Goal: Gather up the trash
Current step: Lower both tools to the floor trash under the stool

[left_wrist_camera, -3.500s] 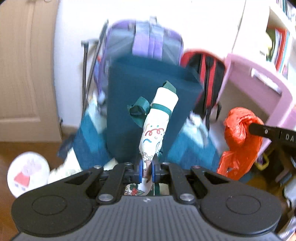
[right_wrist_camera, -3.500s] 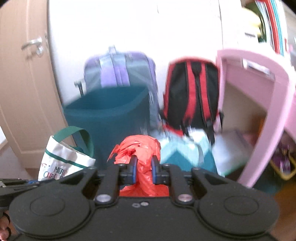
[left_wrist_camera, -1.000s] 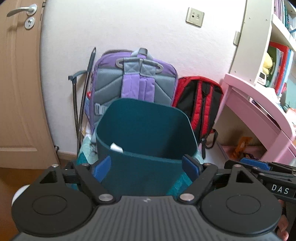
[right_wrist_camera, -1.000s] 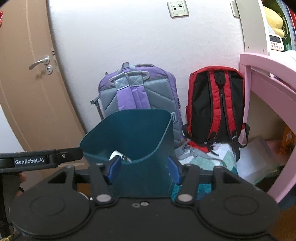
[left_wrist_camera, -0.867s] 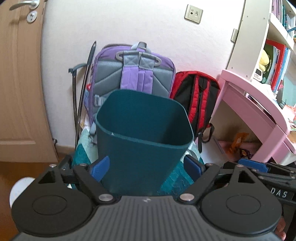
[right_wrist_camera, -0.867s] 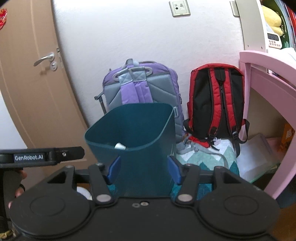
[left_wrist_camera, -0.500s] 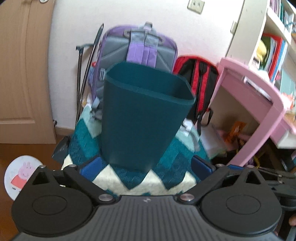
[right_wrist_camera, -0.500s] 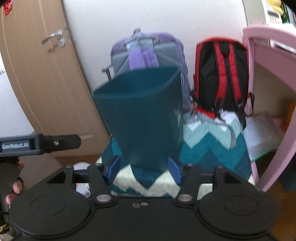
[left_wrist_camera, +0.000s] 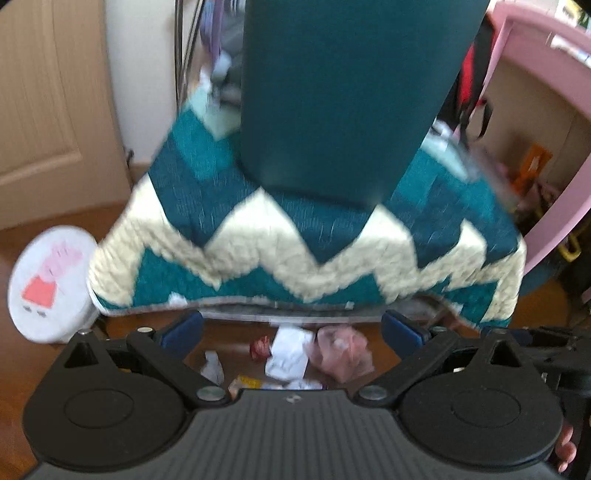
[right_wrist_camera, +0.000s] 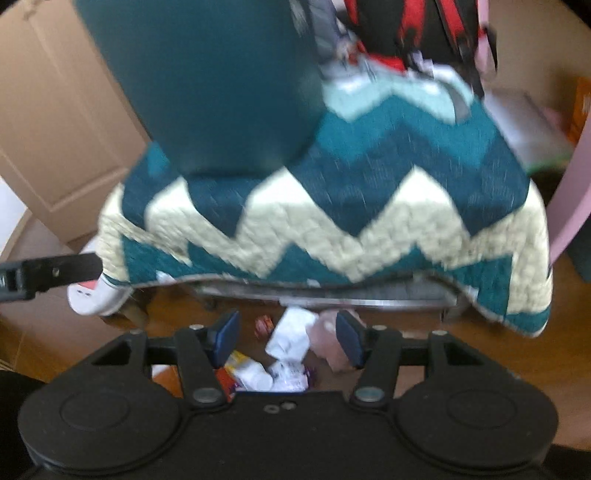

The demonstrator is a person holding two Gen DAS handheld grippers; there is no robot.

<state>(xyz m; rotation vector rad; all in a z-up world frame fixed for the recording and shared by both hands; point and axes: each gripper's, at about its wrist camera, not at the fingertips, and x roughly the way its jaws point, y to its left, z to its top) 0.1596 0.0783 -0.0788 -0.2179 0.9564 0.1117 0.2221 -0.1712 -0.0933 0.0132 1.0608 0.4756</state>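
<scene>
A dark teal bin (left_wrist_camera: 343,92) stands on a seat draped with a teal and cream zigzag blanket (left_wrist_camera: 295,251). On the wooden floor in front of the seat lies trash: a crumpled white paper (left_wrist_camera: 290,352), a pink bag (left_wrist_camera: 341,352), a small red wrapper (left_wrist_camera: 259,347) and white scraps (left_wrist_camera: 213,365). My left gripper (left_wrist_camera: 291,332) hangs wide open above this pile, holding nothing. The right wrist view shows the same white paper (right_wrist_camera: 290,341), pink bag (right_wrist_camera: 328,349) and red wrapper (right_wrist_camera: 263,325). My right gripper (right_wrist_camera: 287,336) is open over them, touching nothing.
A pink desk (left_wrist_camera: 535,55) stands at the right and a beige door (left_wrist_camera: 48,110) at the left. A round white stool with a cartoon pig (left_wrist_camera: 48,284) sits left of the seat. A red and black backpack (right_wrist_camera: 406,26) leans behind. The blanket's hem (right_wrist_camera: 332,280) overhangs the trash.
Both grippers have dropped and tipped downward, from the bin's rim to the floor. The trash pile has come into view. The left jaws have spread wider.
</scene>
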